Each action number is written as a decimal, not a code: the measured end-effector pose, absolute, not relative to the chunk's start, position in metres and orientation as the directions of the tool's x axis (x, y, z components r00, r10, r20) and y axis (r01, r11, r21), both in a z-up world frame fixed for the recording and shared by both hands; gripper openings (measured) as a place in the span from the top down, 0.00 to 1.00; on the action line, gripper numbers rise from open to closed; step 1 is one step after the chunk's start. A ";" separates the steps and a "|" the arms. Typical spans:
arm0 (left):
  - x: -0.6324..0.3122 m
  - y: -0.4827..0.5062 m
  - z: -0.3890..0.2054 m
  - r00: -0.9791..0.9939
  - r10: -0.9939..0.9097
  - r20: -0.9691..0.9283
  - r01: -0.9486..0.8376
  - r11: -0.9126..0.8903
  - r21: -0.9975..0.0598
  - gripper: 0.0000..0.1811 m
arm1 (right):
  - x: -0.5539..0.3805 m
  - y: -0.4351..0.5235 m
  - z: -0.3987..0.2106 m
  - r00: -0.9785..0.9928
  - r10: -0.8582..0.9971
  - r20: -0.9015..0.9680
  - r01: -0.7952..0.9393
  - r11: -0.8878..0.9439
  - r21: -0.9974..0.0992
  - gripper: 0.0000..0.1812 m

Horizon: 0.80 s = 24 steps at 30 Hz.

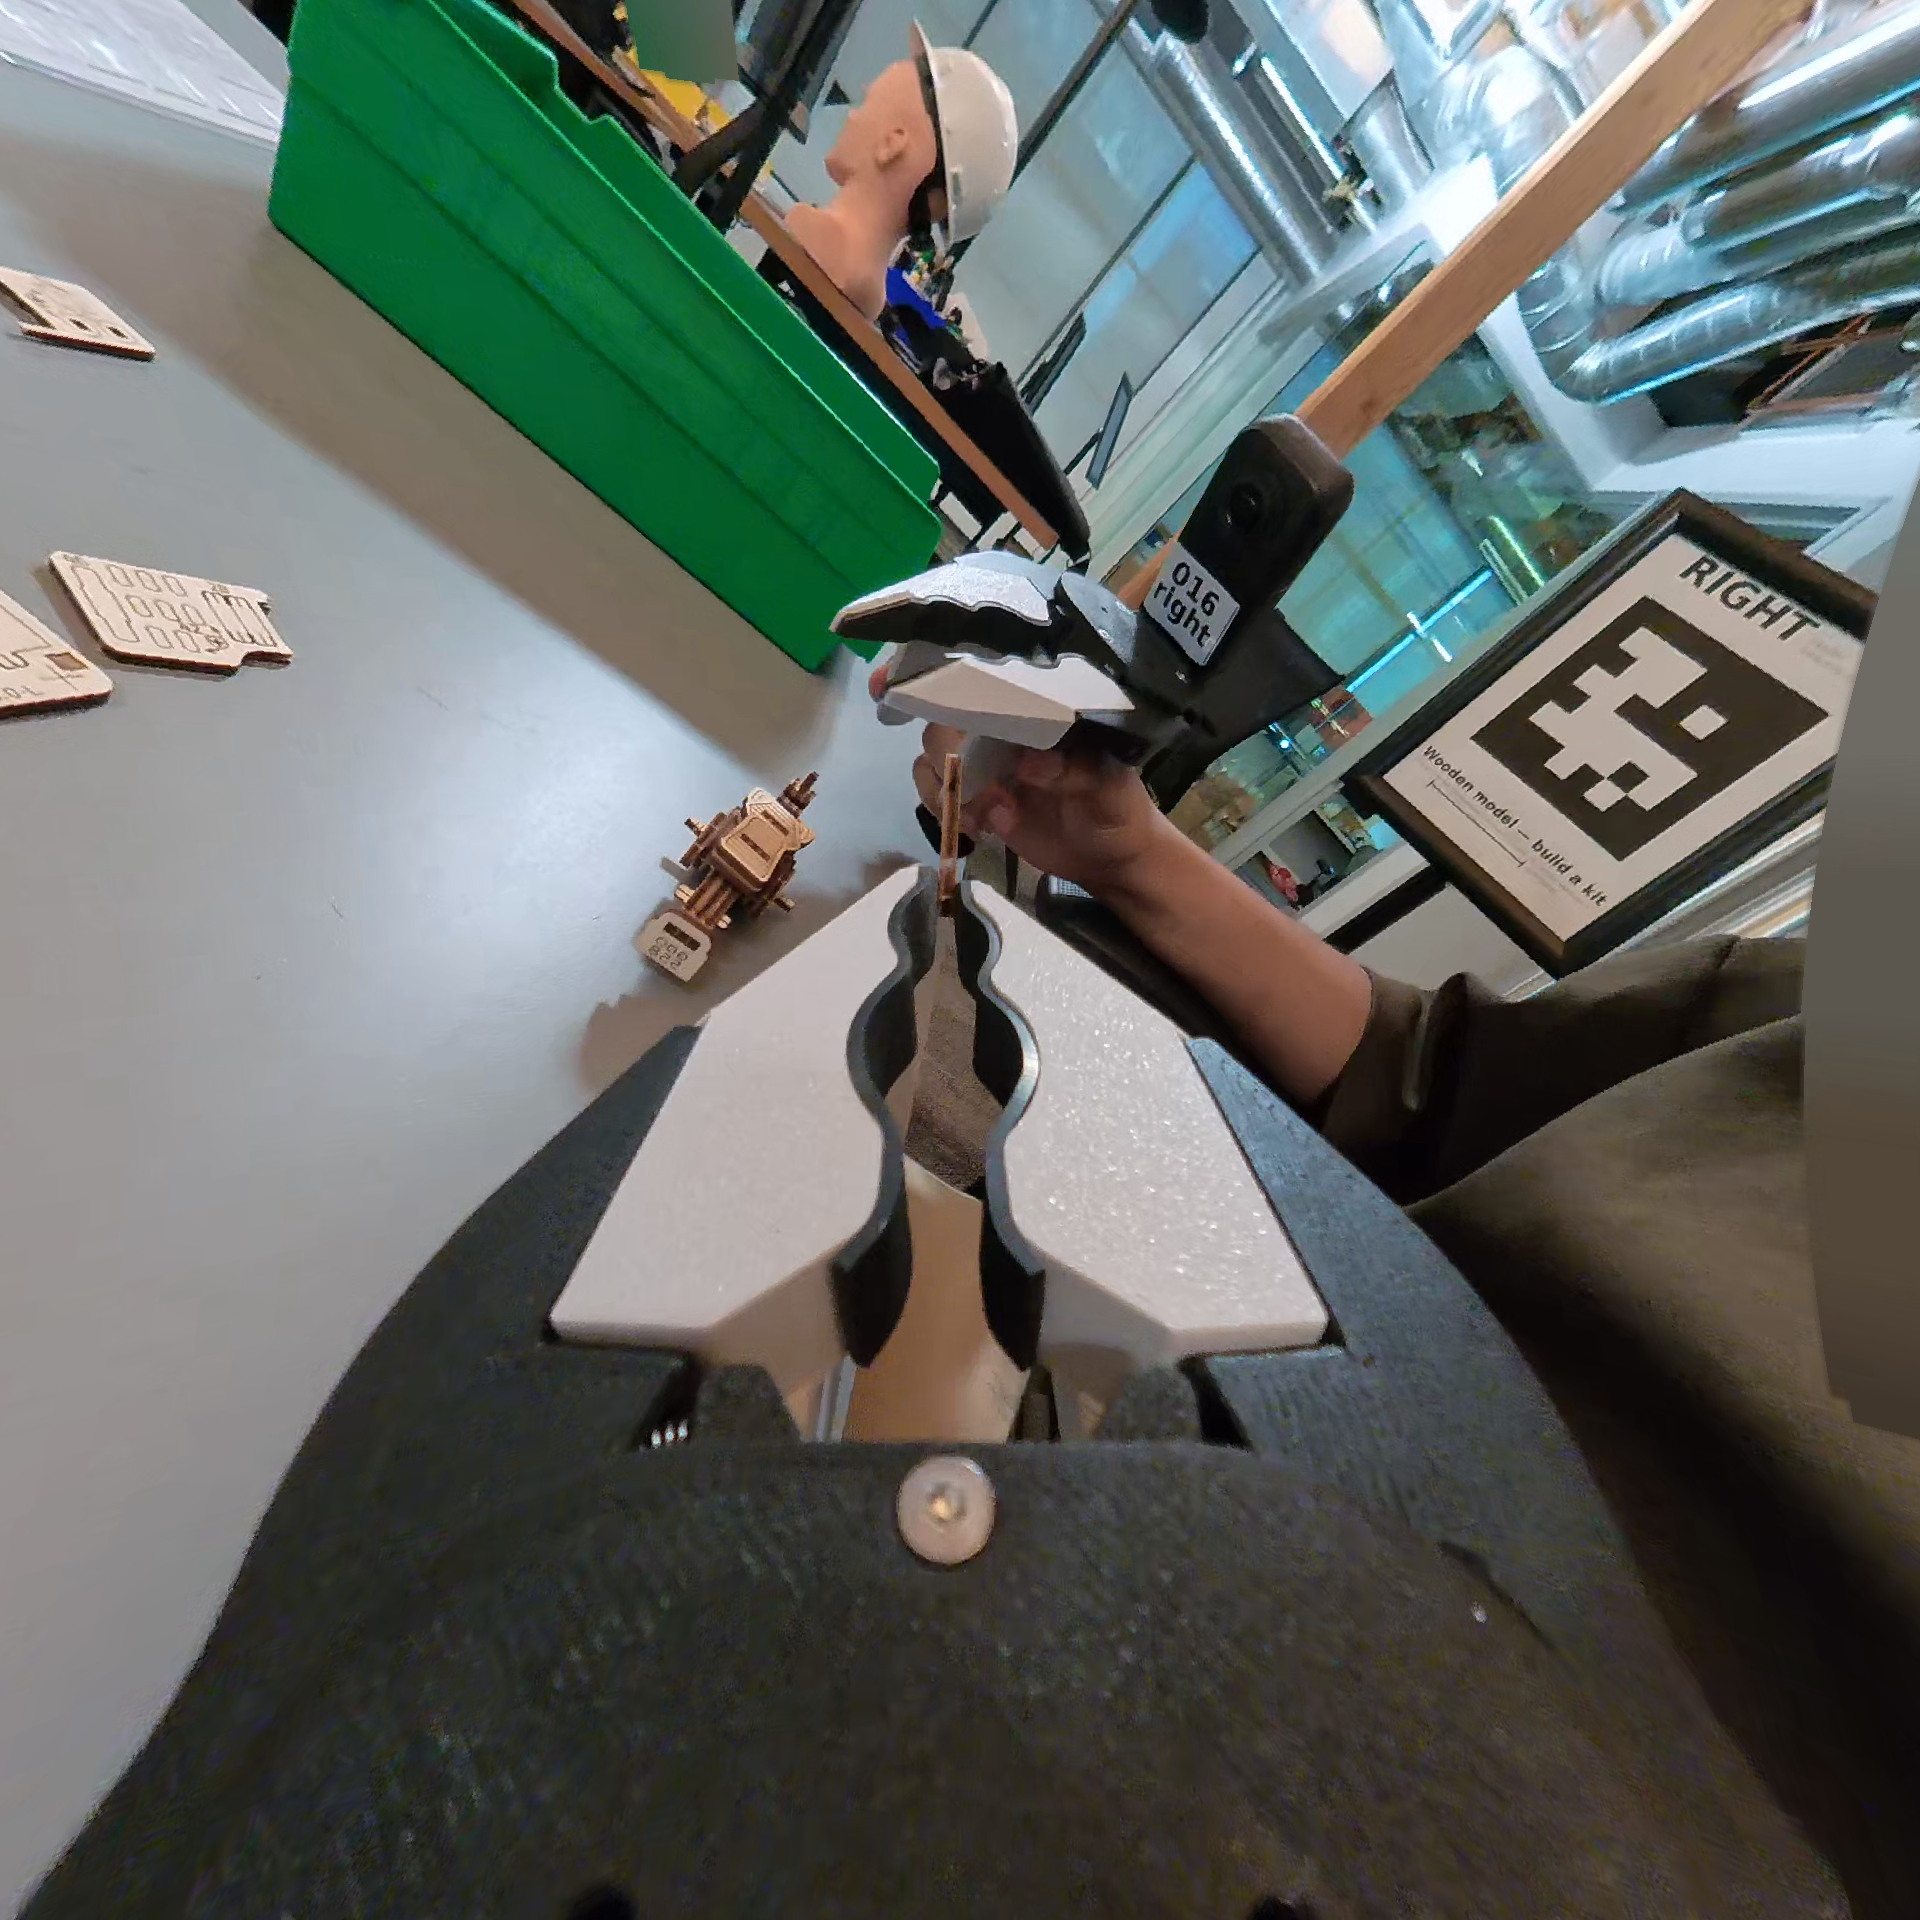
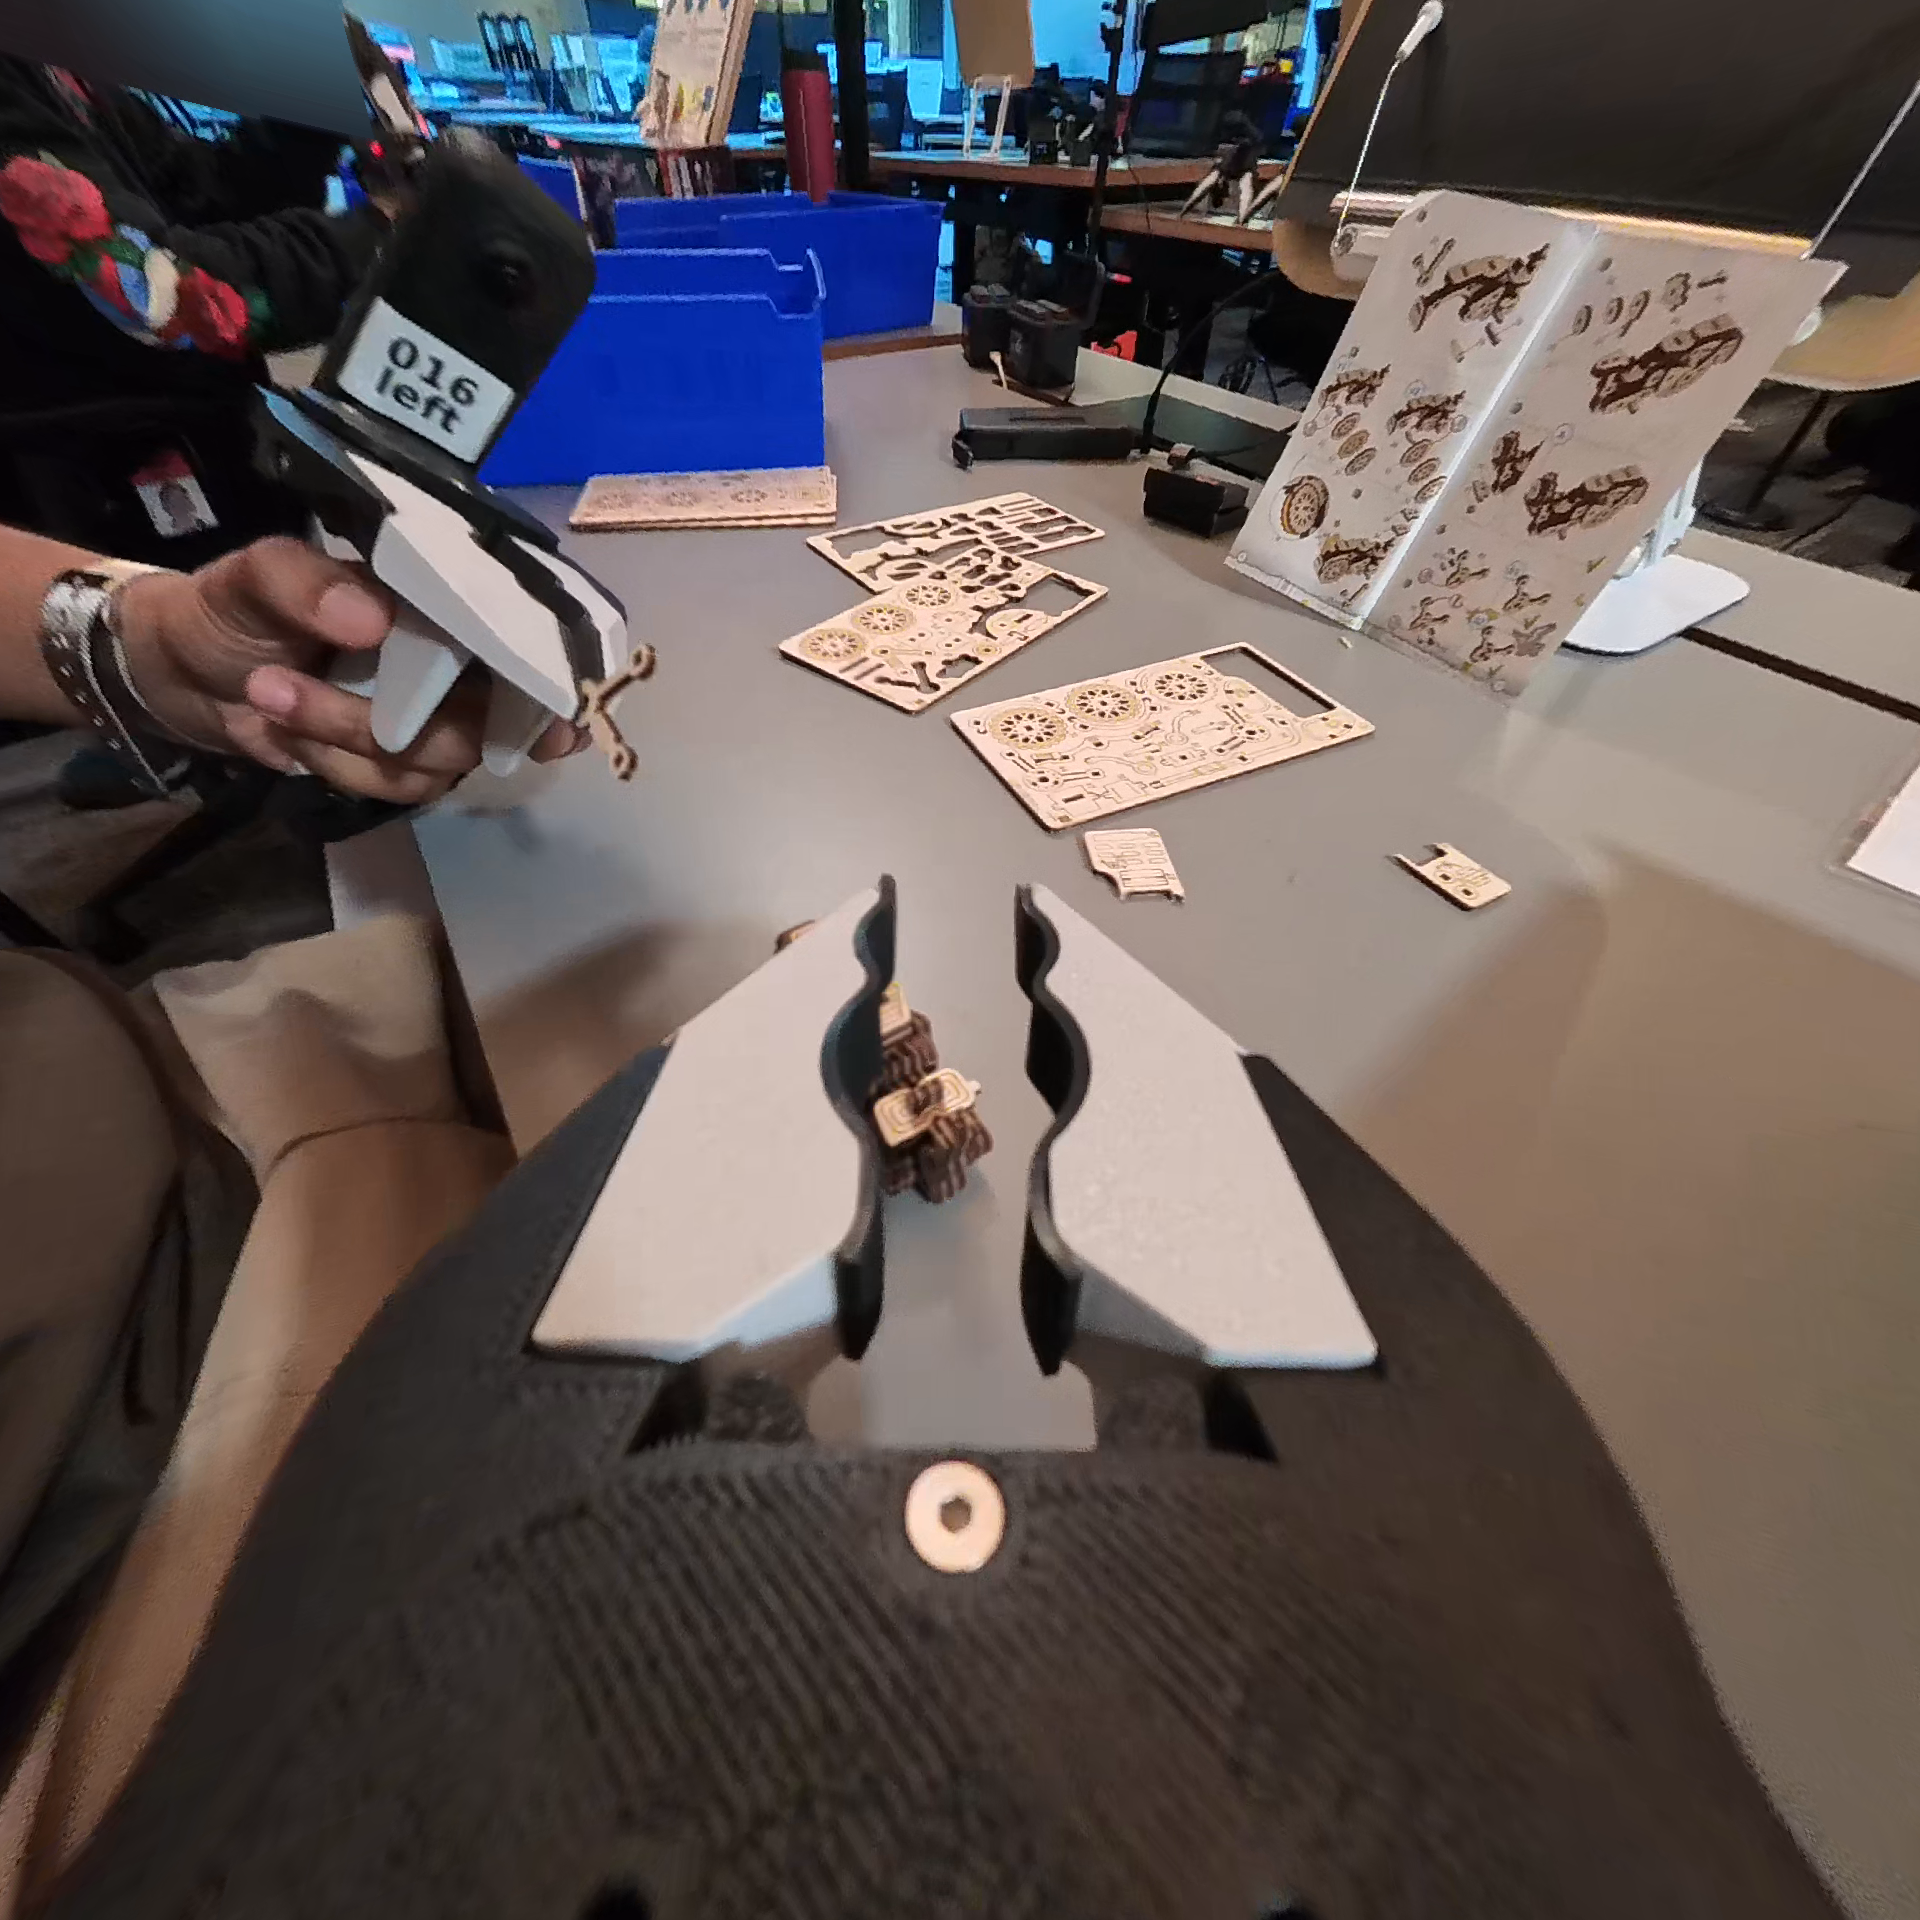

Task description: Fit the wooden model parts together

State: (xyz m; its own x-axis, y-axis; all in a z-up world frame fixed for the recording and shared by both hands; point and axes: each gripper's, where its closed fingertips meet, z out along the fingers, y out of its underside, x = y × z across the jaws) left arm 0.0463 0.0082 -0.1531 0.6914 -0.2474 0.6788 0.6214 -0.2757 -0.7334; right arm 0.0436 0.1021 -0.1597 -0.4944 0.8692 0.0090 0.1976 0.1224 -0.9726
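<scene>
My left gripper (image 1: 945,888) is shut on a thin cross-shaped wooden part (image 1: 948,831) and holds it in the air. The right wrist view shows the same gripper (image 2: 582,675) at the upper left with the part (image 2: 618,712) sticking out of its tips. My right gripper (image 2: 956,904) is open and empty, hovering over the part-built wooden model (image 2: 925,1117), which stands on the grey table (image 2: 1351,1039) between and below its fingers. In the left wrist view the right gripper (image 1: 873,665) hangs above and right of the model (image 1: 743,857).
Several laser-cut wooden sheets (image 2: 1153,727) lie mid-table, with small offcuts (image 2: 1132,862) nearer. An instruction booklet (image 2: 1507,436) stands at the right. Blue bins (image 2: 675,364) stand at the back left. A green bin (image 1: 582,301) and a framed marker sign (image 1: 1621,727) show in the left wrist view.
</scene>
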 end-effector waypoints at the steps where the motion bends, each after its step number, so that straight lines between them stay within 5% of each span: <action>1: 0.046 0.008 -0.153 0.698 -0.243 0.674 0.617 -0.273 -0.738 1.00 | 0.044 0.102 -0.158 -0.495 0.869 -0.006 0.196 0.104 -0.975 0.89; 24: 0.046 0.010 -0.162 0.734 -0.212 0.645 0.582 -0.294 -0.758 1.00 | 0.044 0.096 -0.159 -0.479 0.878 -0.012 0.212 0.102 -0.972 0.89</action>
State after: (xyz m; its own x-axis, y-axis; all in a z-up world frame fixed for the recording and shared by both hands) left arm 0.0459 0.0102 -0.1623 0.7339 -0.2120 0.6453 0.5817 -0.2944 -0.7583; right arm 0.0441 0.0961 -0.1594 -0.4787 0.8779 -0.0119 0.2120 0.1025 -0.9719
